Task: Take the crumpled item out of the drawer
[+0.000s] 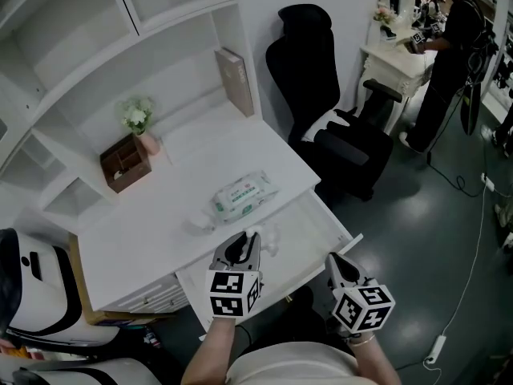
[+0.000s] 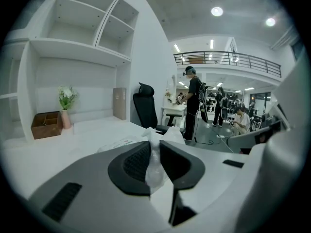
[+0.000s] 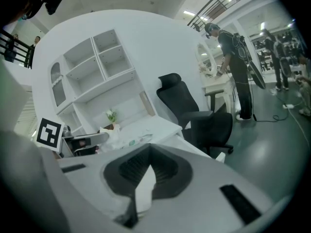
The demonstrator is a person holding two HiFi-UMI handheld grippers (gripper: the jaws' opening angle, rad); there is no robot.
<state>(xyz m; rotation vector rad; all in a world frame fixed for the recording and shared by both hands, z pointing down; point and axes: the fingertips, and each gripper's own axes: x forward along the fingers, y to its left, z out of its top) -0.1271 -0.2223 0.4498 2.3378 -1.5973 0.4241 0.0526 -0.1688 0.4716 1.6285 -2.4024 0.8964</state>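
Note:
The white desk's drawer (image 1: 314, 220) stands pulled open below the desk top. My left gripper (image 1: 250, 238) hovers over the drawer's left part, shut on a crumpled white, filmy item (image 1: 271, 241). In the left gripper view the crumpled item (image 2: 164, 135) is pinched between the two dark pads (image 2: 136, 161) and bulges out past the tips of the left gripper (image 2: 154, 153). My right gripper (image 1: 332, 257) hangs near the drawer's front right corner; in the right gripper view the right gripper (image 3: 148, 154) has its pads together with nothing between them.
On the desk top lie a pack of wet wipes (image 1: 243, 193), a wooden box (image 1: 124, 163), a small vase of flowers (image 1: 138, 117) and an upright book (image 1: 234, 80). A black office chair (image 1: 337, 135) stands right of the desk. A person (image 1: 449, 46) stands far back right.

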